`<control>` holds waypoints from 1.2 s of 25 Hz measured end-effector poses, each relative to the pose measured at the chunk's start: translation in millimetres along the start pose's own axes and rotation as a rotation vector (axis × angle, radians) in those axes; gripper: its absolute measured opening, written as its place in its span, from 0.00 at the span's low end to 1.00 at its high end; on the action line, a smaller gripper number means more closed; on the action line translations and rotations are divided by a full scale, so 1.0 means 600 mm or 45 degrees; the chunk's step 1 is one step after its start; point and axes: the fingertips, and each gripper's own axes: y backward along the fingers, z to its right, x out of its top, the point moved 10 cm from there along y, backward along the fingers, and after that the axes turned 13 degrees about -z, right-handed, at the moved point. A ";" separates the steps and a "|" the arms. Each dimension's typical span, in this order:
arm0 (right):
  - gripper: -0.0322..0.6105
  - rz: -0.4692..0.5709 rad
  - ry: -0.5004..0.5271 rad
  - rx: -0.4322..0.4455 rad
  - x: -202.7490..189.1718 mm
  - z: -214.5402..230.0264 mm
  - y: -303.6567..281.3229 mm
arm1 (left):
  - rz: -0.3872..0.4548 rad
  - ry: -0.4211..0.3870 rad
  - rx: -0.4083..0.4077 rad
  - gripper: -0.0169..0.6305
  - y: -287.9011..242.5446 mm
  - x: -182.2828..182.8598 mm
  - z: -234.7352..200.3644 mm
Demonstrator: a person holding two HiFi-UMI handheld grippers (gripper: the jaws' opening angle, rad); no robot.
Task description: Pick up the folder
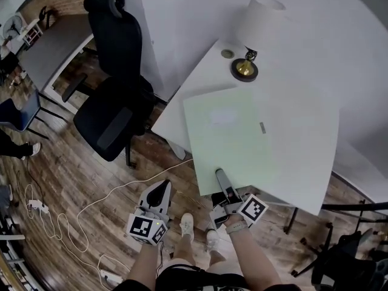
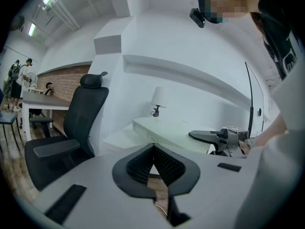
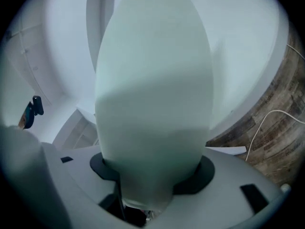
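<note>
At the near edge of the white worktop (image 1: 303, 162) my right gripper (image 1: 220, 176) is clamped on the pale green folder (image 1: 233, 135), with the folder's near edge between the jaws. The right gripper view is filled by the sheet running out from the pads, so the grasp looks made. The folder lies mostly on the worktop, short of the lamp (image 1: 245, 67), its near corner reaching past the worktop's edge toward me. My left gripper (image 1: 160, 193) hangs off the worktop over the wood floor, jaws closed together, nothing in them. Step as I judge it: grasp done, lift barely begun. Next I need a steady raise with a firm grip; a broad thin folder held by one edge may sag or slip, so the left gripper could go under the far side
</note>
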 end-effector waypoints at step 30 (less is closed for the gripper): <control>0.50 -0.120 0.498 -0.317 0.057 -0.085 0.104 | 0.119 -0.032 0.043 0.05 0.063 0.051 0.063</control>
